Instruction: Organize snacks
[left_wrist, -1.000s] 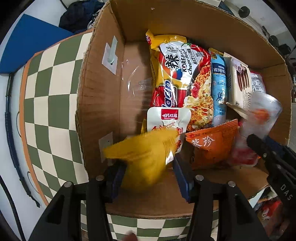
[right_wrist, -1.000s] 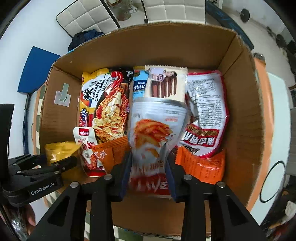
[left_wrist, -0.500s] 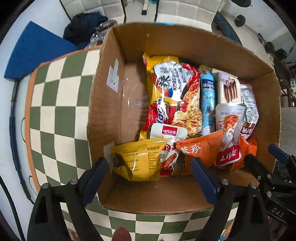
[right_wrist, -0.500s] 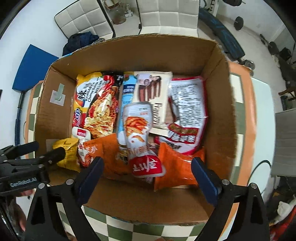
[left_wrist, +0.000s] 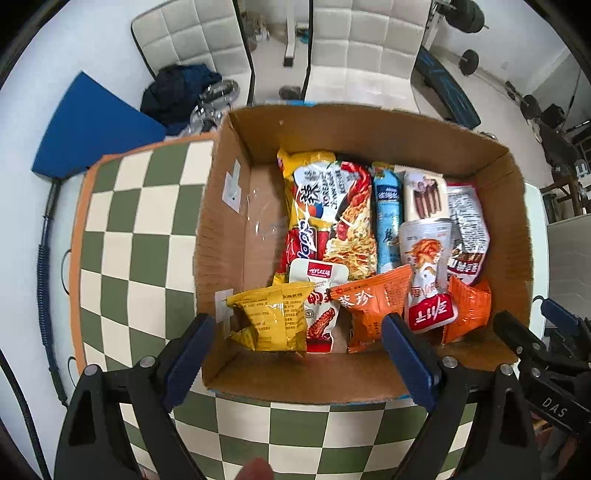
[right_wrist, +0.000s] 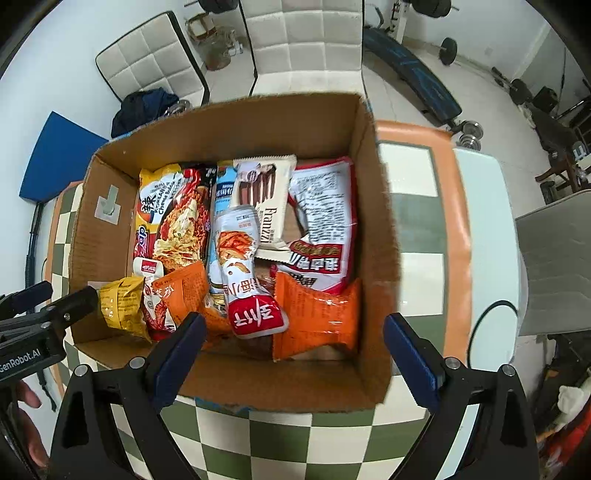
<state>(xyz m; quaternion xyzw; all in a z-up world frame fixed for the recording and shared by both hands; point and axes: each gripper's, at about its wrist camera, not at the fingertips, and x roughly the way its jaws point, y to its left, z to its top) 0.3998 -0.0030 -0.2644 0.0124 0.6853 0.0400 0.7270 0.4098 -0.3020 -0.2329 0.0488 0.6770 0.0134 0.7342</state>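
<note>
**Snacks in the box, both grippers empty**

Checkered cloth (left_wrist: 140, 258) covers the table under an open cardboard box (left_wrist: 236, 236). Inside lie the snacks: a yellow packet (left_wrist: 269, 317) at the near left corner, a white-and-red pouch (right_wrist: 243, 273) on top in the middle. Left gripper (left_wrist: 295, 354) and right gripper (right_wrist: 291, 354) hang above the box, jaws wide apart, nothing between them.
</note>
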